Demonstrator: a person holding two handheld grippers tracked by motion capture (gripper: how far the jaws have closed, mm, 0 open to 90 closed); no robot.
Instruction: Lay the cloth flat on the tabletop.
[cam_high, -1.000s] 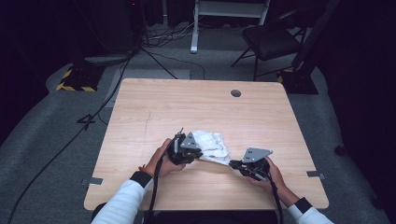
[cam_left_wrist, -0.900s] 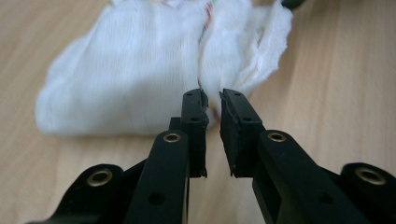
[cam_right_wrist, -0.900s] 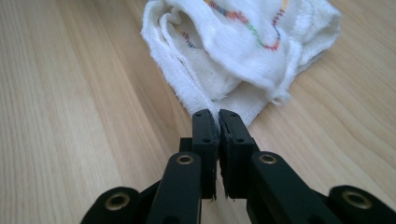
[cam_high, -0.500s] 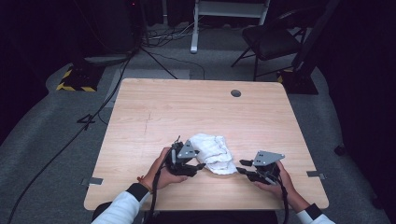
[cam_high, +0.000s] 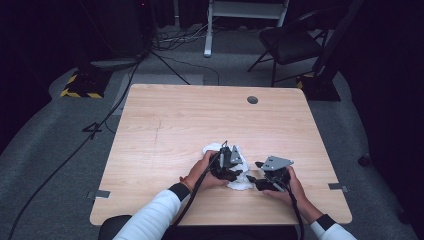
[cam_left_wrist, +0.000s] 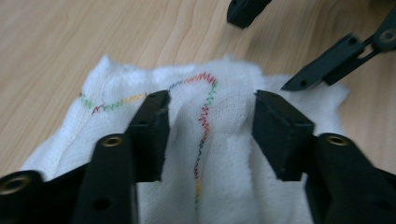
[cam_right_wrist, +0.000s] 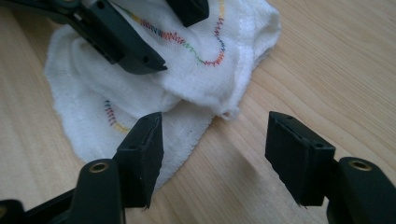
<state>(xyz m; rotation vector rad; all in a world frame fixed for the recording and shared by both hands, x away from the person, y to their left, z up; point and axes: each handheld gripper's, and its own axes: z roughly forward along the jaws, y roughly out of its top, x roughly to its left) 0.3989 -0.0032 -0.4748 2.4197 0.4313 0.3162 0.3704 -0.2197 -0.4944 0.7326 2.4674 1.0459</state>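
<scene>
A white cloth (cam_high: 240, 153) with rainbow stitching lies bunched on the wooden table (cam_high: 200, 115), near its front edge. My left gripper (cam_high: 234, 172) sits on top of it. Its jaws (cam_left_wrist: 210, 107) straddle a raised fold of the cloth (cam_left_wrist: 219, 154); they have just been closing and still stand apart. My right gripper (cam_high: 253, 171) is just right of the cloth. Its jaws (cam_right_wrist: 215, 130) have just been opening, with bare wood between them and the cloth's edge (cam_right_wrist: 196, 70) under the left pad. Each gripper view shows the other gripper (cam_left_wrist: 259, 52) (cam_right_wrist: 180, 44) close by.
A round cable hole (cam_high: 252, 100) sits near the table's far edge. Beyond the table stand a dark chair (cam_high: 290, 45) and a white stand (cam_high: 247, 10). Cables (cam_high: 120, 105) run over the grey floor at the left. Tape marks (cam_high: 100, 193) stick to the table's front sides.
Both grippers were shut on the cloth and have opened. The left hand slid right, onto the middle of the cloth. The cloth, earlier spread between the grippers, is now more bunched. The right hand barely moved.
</scene>
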